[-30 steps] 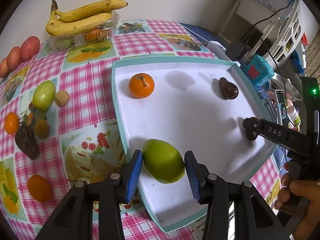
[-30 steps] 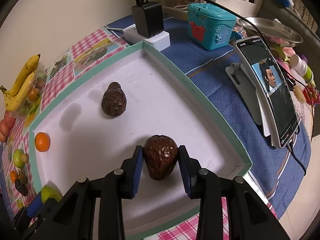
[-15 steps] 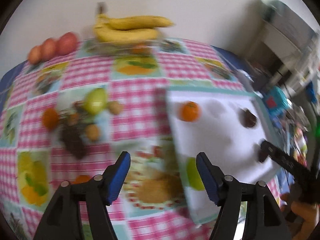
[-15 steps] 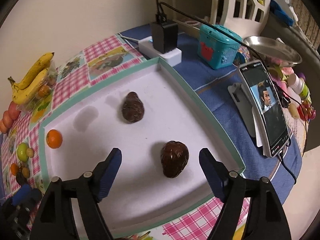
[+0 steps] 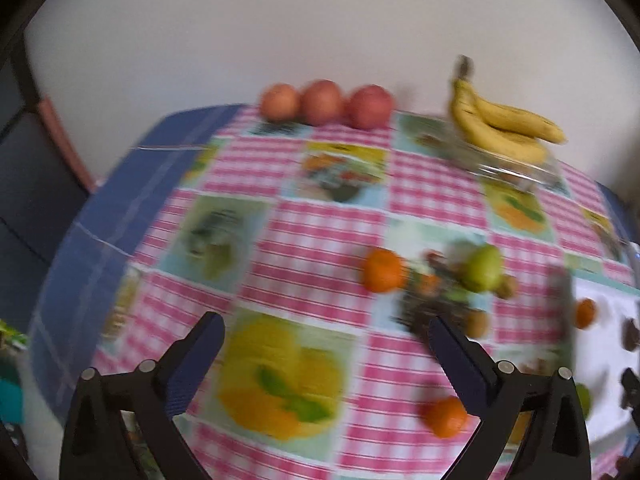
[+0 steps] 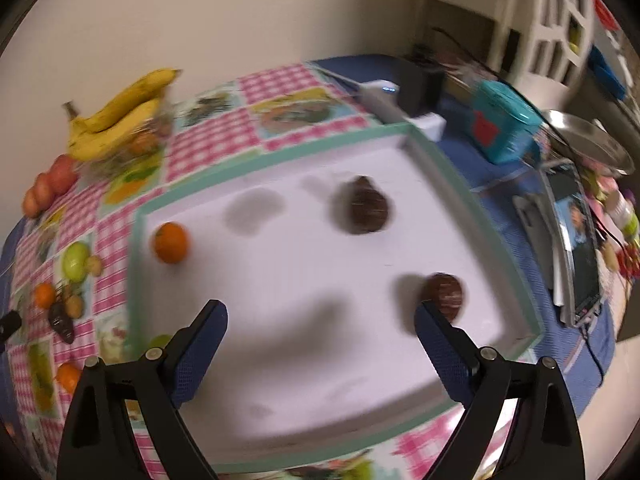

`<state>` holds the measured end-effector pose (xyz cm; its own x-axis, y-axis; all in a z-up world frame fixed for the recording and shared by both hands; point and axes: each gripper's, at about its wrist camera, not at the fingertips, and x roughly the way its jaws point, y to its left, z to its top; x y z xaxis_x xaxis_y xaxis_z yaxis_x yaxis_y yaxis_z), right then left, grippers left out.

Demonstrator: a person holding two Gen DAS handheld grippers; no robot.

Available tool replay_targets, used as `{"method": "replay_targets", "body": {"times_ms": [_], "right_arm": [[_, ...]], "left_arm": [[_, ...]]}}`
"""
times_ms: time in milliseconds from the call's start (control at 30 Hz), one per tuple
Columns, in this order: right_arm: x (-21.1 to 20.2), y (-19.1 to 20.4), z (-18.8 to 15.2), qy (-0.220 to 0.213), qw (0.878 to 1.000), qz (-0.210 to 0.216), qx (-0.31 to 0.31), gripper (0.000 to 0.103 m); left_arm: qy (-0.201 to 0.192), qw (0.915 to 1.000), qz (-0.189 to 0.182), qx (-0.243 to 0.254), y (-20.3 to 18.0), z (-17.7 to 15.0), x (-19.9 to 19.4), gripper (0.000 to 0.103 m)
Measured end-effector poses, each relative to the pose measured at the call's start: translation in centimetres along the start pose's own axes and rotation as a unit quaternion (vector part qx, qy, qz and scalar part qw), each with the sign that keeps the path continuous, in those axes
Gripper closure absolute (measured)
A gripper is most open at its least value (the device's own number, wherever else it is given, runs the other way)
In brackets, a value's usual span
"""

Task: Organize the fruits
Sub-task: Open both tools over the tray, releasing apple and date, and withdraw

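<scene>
- Over the checked tablecloth (image 5: 328, 236), the left gripper (image 5: 326, 344) hangs with its jaws spread wide and nothing between them; they have just been opening.
- Loose fruit lies ahead of it: an orange (image 5: 383, 271), a green fruit (image 5: 483, 268) beside a dark cluster, and a second orange (image 5: 446, 416) near its right finger.
- Above the white tray (image 6: 424, 148), the right gripper (image 6: 320, 340) is likewise wide and empty, its jaws just opened; a dark brown fruit (image 6: 445, 294) sits just past its right finger.
- Already in the tray are another dark fruit (image 6: 366, 208) and an orange (image 6: 171, 242), well apart from each other.
- Next, I judge, the left hand should pick one loose fruit. The near orange looks easiest.
- Advice: slow down first, since the left view is blurred. Centre the fruit between the pads, come down from above, and close gently so it does not roll.
- Keep the right gripper clear of the dark fruit beside it when it moves off, or it may knock it.
</scene>
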<state>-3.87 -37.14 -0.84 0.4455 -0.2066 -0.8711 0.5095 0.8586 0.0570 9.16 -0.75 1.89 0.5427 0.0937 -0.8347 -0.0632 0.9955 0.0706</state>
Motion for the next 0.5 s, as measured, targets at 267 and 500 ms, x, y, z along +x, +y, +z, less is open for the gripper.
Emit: {"method": "replay_targets", "body": {"times_ms": [267, 500], "right_arm": [[-1.3, 5.9, -0.7, -0.025, 0.997, 0.053, -0.042, 0.008], [-1.7, 10.7, -1.6, -0.01, 0.993, 0.097, -0.069, 0.008]], "left_arm": [[-0.007, 0.9997, 0.021, -0.007, 3.8, 0.8, 0.2, 0.0], [-0.009, 0.9995, 0.021, -0.022, 6.3, 1.4, 0.2, 0.0]]}}
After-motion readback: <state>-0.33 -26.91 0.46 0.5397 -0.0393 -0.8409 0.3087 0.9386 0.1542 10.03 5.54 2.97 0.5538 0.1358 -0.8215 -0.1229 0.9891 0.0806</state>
